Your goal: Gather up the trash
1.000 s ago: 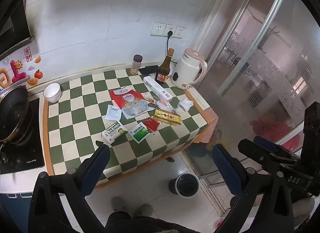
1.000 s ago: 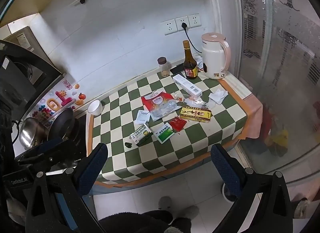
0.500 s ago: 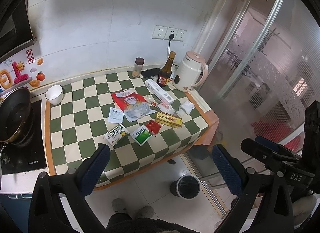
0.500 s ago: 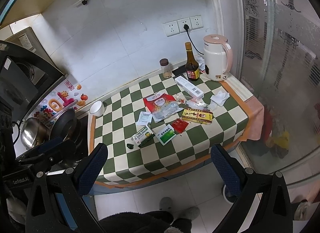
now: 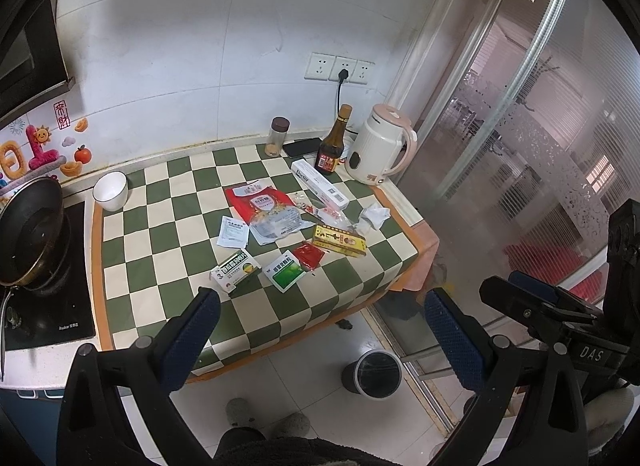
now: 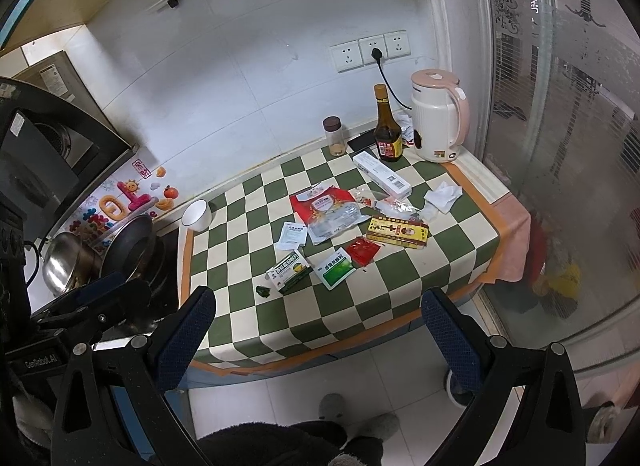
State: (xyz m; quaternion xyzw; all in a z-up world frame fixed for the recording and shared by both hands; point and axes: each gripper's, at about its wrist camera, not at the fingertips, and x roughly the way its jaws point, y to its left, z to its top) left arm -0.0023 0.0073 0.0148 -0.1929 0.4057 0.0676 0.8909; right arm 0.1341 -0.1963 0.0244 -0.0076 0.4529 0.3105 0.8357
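Both hand-held grippers — left (image 5: 320,330) and right (image 6: 318,332) — hang released, well above the worktop (image 5: 168,266). Best start low in frame: pinch the green sachet (image 5: 286,270) by an edge — bin (image 5: 376,374) waits below.

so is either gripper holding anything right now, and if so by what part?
Nothing held. Left gripper and right gripper are both open and empty, hovering short of the checkered table; the trash lies untouched.
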